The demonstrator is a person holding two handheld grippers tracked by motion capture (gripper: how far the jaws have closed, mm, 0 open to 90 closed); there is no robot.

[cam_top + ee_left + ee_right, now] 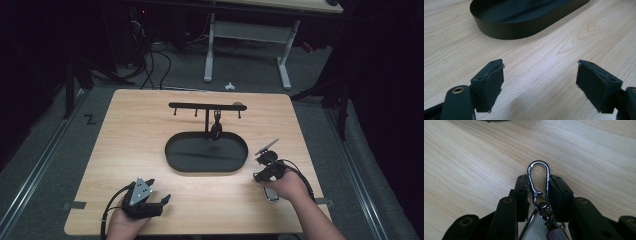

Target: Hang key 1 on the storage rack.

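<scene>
**Keychain clipped in right gripper, hook rack ahead**

Right gripper (538,185) has its jaws closed on the clip (538,181) of a keychain, pads pressing both long sides, rounded top loop poking out past the pads. The keychain's tag (554,233) hangs below, by the gripper body. In the high view the right gripper (264,167) sits low over the table (130,150), right of the tray (172,160), with something silvery under the hand; cannot tell what.

Left gripper (540,82) is wide open, holds nothing, parked over bare wood near the tray (506,31).

Likely step: hang the clip on a peg of the rack (207,106), where one item (217,127) already hangs. To do it well: keep the squeeze firm so the clip does not twist, lead with the exposed loop, approach a free peg level, lower on before letting go. Risk: pads cover the gate side, so the loop opening needs to face the peg.
</scene>
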